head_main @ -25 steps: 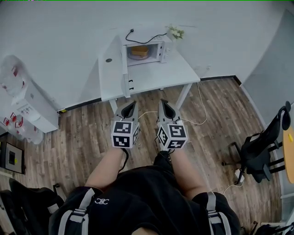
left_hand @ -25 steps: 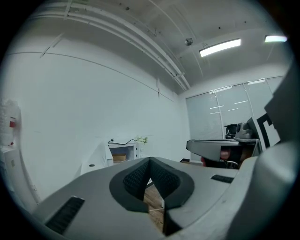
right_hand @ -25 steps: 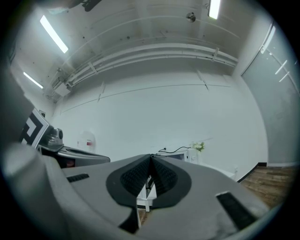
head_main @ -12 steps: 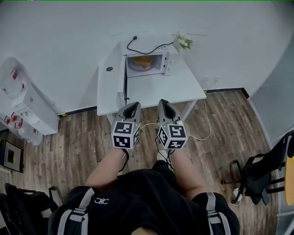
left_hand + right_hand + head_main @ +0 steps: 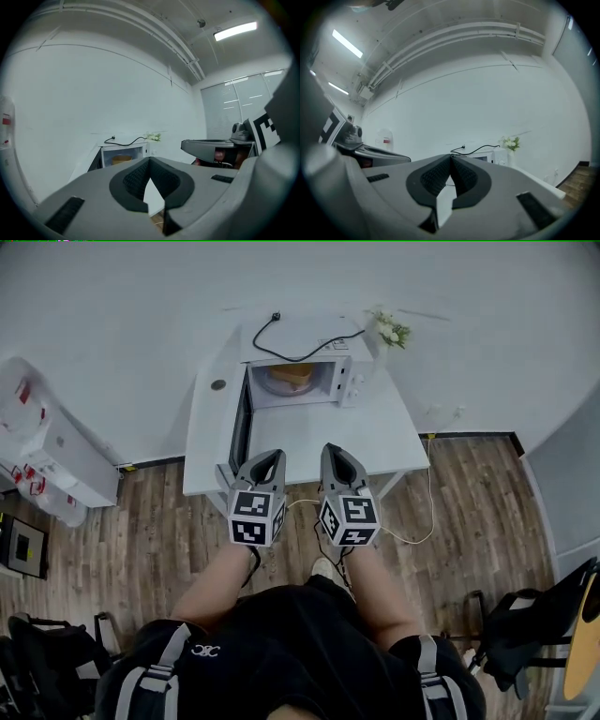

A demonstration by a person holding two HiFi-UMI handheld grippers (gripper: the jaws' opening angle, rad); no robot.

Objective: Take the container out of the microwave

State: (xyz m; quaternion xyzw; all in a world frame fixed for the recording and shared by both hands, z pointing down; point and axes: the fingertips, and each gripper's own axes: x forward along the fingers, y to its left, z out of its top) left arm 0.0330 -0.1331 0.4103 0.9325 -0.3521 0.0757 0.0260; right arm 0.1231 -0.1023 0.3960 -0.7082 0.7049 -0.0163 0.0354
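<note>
Looking down in the head view, the person stood on the wood floor in front of a white table. The microwave sat at the back of the table, with its door swung open to the left. The orange container was inside it, not yet touched. The left gripper and the right gripper were side by side over the near edge of the table, well apart from the microwave. In the left gripper view, the left gripper had its jaws pressed together at the tips with nothing between them. The microwave showed far ahead, with the container inside. In the right gripper view, the right gripper was pressed together too and held nothing. The microwave looked small and far, with flowers beside it. The step in hand looked like getting close to the microwave. Next, I think, one gripper had to spread its jaws, go in through the open front and pinch the container's rim.
</note>
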